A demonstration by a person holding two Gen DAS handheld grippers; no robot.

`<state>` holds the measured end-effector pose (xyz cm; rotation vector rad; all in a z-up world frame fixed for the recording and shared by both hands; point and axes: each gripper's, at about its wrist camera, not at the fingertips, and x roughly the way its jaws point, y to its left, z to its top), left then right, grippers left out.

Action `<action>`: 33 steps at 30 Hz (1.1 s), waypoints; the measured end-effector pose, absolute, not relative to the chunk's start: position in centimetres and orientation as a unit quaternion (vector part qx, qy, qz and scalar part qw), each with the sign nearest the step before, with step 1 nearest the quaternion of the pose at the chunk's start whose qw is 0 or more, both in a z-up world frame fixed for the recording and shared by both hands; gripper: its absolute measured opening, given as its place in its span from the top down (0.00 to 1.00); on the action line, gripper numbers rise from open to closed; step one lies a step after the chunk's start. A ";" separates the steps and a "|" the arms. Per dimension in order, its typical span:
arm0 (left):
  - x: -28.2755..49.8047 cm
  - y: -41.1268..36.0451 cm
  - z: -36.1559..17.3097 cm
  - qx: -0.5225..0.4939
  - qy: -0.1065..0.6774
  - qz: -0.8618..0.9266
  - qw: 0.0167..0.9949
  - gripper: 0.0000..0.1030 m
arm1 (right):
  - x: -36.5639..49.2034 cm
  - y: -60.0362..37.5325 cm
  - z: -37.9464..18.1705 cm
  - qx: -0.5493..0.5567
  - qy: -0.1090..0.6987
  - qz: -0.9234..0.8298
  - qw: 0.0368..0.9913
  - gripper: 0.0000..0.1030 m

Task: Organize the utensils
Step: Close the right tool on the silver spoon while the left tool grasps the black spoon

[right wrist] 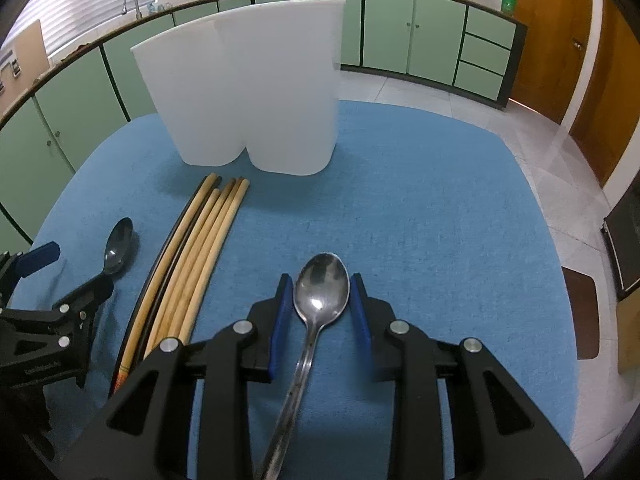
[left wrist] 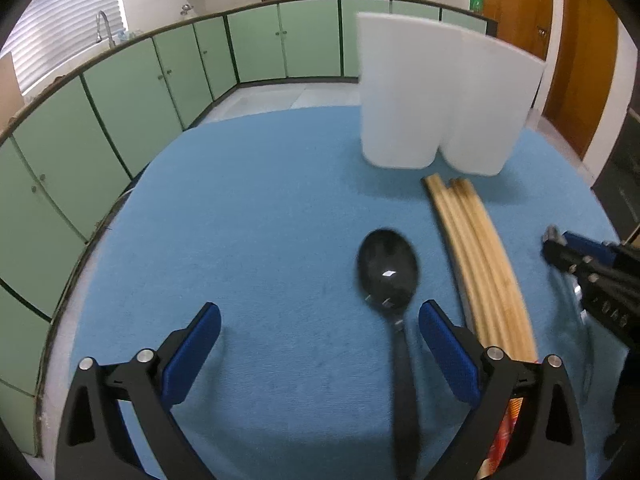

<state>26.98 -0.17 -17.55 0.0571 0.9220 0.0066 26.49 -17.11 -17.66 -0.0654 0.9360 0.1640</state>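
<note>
A black spoon [left wrist: 388, 268] lies on the blue mat [left wrist: 260, 200]. Its handle runs back between the wide-apart fingers of my open left gripper [left wrist: 320, 320], close to the right pad and touching neither. Beside it lie several wooden chopsticks [left wrist: 480, 260], with a white two-compartment holder [left wrist: 440, 96] standing upright behind them. In the right wrist view my right gripper [right wrist: 320, 292] is shut on the bowl of a metal spoon [right wrist: 320, 288], a pad against each side, and the handle runs back under the gripper. The left gripper [right wrist: 72, 276] and the black spoon [right wrist: 118, 246] show at the left there.
The holder [right wrist: 256, 96] stands at the far middle of the mat [right wrist: 420, 200], and the chopsticks [right wrist: 192, 256] lie between the two spoons. Green kitchen cabinets [left wrist: 120, 120] curve around behind, with tiled floor and a wooden door [right wrist: 560, 40] to the right.
</note>
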 end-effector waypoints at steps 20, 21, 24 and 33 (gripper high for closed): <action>32.8 0.4 -18.5 0.032 0.467 -0.002 0.884 0.15 | 28.5 -18.0 -17.6 -0.017 0.473 0.079 0.878 0.63; 32.7 0.3 -18.6 0.029 0.467 -0.005 0.884 0.20 | 28.7 -18.0 -17.6 -0.018 0.473 0.078 0.877 0.66; 32.6 -0.2 -18.4 0.021 0.465 -0.015 0.885 0.35 | 29.0 -18.0 -17.8 -0.016 0.475 0.077 0.876 0.72; 33.5 -0.5 -18.1 0.022 0.458 -0.044 0.888 0.66 | 29.3 -19.0 -17.4 -0.001 0.471 0.084 0.878 0.73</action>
